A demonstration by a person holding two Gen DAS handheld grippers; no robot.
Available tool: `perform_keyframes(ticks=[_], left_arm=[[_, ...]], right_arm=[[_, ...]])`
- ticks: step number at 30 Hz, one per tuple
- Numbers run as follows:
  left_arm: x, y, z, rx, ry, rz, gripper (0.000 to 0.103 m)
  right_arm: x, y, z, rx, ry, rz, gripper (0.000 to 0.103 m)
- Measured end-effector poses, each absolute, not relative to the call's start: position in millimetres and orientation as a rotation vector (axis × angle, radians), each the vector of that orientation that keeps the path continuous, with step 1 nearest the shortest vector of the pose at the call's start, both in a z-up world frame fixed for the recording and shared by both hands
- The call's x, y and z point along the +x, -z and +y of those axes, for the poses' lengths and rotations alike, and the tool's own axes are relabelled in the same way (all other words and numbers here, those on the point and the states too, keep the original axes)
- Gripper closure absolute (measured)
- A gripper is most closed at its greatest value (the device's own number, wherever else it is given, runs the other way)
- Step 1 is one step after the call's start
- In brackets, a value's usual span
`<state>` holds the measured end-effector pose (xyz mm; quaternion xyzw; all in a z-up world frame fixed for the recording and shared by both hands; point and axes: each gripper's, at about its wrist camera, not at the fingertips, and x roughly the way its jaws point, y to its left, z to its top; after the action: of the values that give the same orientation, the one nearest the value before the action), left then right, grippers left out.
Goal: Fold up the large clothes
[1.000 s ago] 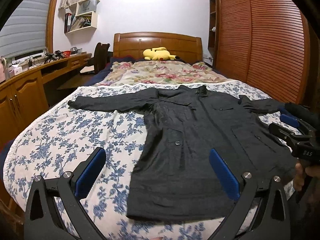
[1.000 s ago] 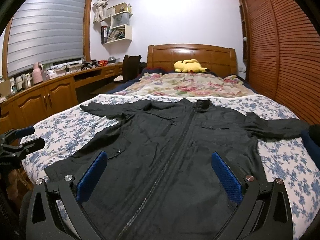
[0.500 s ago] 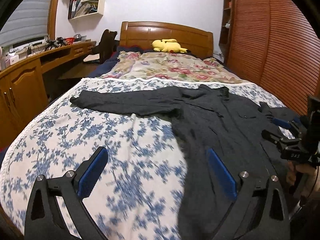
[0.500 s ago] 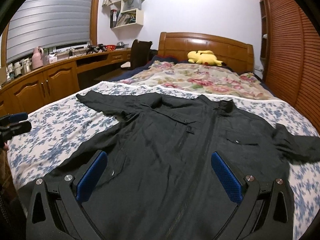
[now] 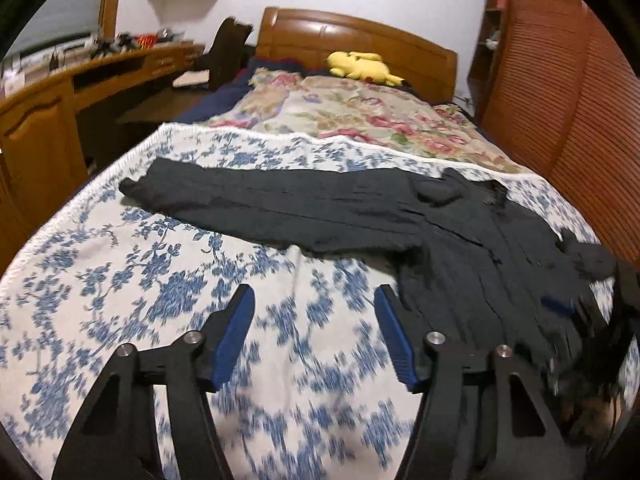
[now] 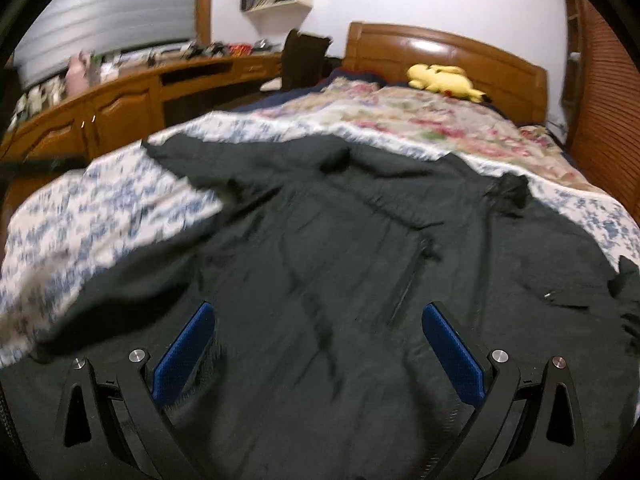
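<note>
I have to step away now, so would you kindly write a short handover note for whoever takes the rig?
Left hand-held gripper: open, jaws just been closing, nothing between them, over the blue-flowered bedspread.
Right hand-held gripper: open, empty, over the jacket body.
Dark grey long-sleeved jacket: spread front-up on the bed, one sleeve stretched out sideways.
Done: laid out.
Left: every fold.

One dark grey long-sleeved coat (image 5: 460, 240) lies on one wooden bed (image 5: 360, 40). One yellow plush toy (image 5: 362, 67) sits there. Two flowered covers are spread: one blue-and-white (image 5: 120, 280), one pink-and-cream (image 5: 360, 116).
</note>
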<state>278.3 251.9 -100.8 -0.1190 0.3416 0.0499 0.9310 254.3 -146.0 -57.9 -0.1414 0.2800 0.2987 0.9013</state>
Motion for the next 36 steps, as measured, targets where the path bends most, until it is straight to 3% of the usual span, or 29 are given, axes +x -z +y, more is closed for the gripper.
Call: perform_keyframes(ticks=[14, 25, 27, 28, 29, 31, 36], left_arm=[[377.9, 150.1, 308.0, -0.447, -0.153, 0.804, 0.043], [412.4, 172.2, 314.1, -0.475, -0.152, 0.881, 0.043], [420.7, 171.9, 313.7, -0.469, -0.137, 0.877, 0.057], [426.7, 172.7, 312.3, -0.438, -0.149, 0.89, 0.081], [431.9, 173.3, 311.4, -0.411, -0.162, 0.905, 0.089], [436.1, 169.2, 309.8, -0.383, -0.157, 0.904, 0.098], [426.1, 121.8, 278.4, -0.231, -0.173, 0.82, 0.1]], right_arm=[[222.4, 34.3, -207.1, -0.233, -0.655, 0.558, 0.0], [245.8, 38.6, -167.7, -0.237, -0.659, 0.565, 0.0], [252.5, 41.5, -160.6, -0.235, -0.659, 0.564, 0.0], [254.9, 42.7, -158.2, -0.234, -0.658, 0.564, 0.0], [255.0, 42.8, -158.2, -0.233, -0.658, 0.565, 0.0], [254.8, 43.0, -157.7, -0.233, -0.655, 0.564, 0.0], [257.6, 41.5, -160.4, -0.214, -0.649, 0.57, 0.0]])
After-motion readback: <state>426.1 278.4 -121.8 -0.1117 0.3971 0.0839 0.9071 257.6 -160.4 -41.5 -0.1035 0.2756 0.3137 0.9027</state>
